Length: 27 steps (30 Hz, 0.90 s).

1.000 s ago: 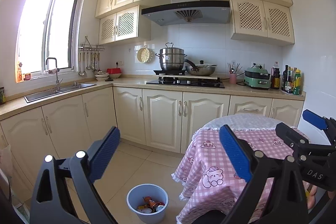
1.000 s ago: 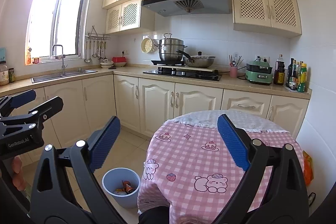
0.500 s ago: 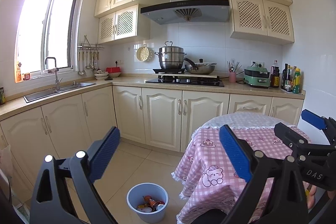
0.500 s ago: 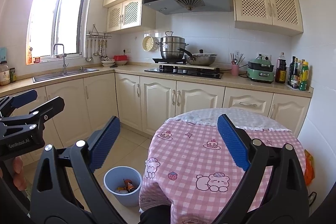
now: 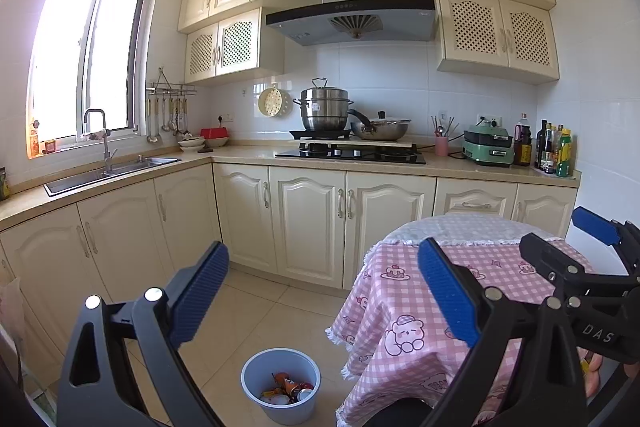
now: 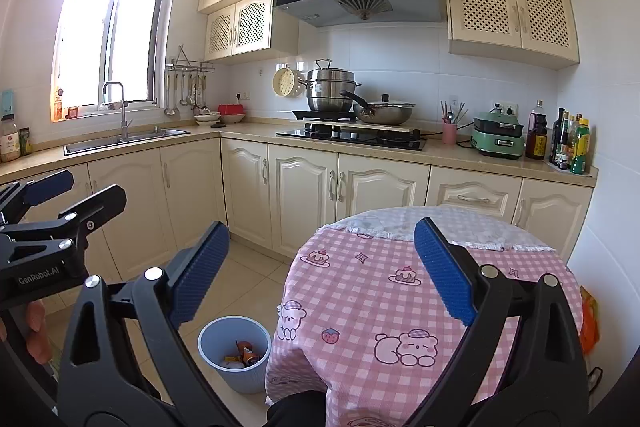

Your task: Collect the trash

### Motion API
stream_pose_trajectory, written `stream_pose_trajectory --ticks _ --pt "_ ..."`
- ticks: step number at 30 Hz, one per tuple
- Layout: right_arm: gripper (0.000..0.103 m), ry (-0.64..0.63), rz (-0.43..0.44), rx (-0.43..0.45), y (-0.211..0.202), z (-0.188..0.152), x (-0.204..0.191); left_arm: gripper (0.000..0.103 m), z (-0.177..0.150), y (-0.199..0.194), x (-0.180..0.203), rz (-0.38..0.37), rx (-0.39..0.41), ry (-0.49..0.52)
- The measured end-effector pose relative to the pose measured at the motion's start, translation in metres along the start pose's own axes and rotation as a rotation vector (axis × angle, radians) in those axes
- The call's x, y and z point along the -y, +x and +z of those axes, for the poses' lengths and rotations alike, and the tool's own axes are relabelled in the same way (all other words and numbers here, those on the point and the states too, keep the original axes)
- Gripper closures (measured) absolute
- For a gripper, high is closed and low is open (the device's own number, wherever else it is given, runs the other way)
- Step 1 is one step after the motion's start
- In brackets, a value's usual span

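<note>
mostly indistinct trash inside bin

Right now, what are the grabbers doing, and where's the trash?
Left gripper open, empty. Right gripper open, empty. Trash sits in the blue bin on the floor. Pink-checked table bare.

Below and ahead of the right tool stands a round table draped in a pink checked cloth with cartoon bears; nothing lies on it. On the beige tiled floor, just left of the table, sits a pale blue plastic bin holding trash.
</note>
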State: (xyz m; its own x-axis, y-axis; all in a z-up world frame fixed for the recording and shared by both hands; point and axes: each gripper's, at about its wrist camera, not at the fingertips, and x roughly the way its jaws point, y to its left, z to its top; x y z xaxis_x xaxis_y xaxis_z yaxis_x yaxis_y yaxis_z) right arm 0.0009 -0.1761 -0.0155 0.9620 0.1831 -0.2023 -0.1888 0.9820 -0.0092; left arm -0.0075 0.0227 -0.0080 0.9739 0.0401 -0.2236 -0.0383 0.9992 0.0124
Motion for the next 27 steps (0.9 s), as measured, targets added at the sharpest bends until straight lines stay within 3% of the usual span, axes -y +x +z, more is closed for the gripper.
stream_pose_trajectory --ticks 27 --pt "0.011 -0.006 0.002 -0.008 0.0014 -0.0038 0.0015 0.01 -0.0019 0.0032 -0.0007 -0.012 -0.014 0.0"
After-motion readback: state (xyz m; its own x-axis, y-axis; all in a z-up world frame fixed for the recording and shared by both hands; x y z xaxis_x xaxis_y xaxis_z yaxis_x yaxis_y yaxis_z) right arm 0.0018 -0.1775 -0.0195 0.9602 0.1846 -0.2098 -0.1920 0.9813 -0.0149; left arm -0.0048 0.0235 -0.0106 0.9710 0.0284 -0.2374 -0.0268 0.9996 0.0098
